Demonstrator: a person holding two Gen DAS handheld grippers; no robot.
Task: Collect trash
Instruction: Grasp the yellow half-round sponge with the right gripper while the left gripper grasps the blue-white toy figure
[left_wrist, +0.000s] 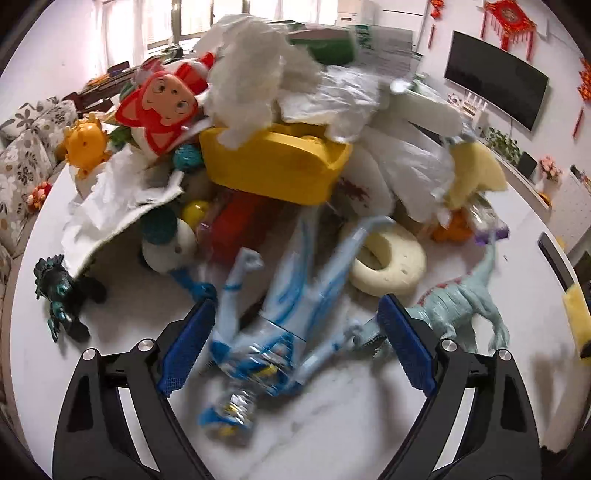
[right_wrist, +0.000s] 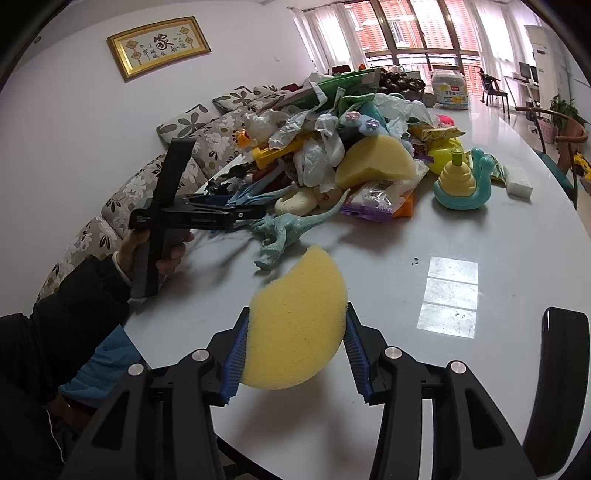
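Right tool (right_wrist: 293, 354) clamps a yellow sponge (right_wrist: 295, 321) clear of the tabletop (right_wrist: 443, 229) for removal, while left tool (left_wrist: 295, 343), jaws spread, straddles a blue figure (left_wrist: 273, 325) at the pile's (left_wrist: 280, 129) near edge.

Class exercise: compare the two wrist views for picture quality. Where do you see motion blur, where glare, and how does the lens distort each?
Left wrist view: the blue-and-white plastic action figure between the open left gripper is motion-smeared. Right wrist view: sharper; the yellow half-round foam sponge in the right gripper is crisp, and window glare shines on the white table. Both: fisheye bending and dark corners.
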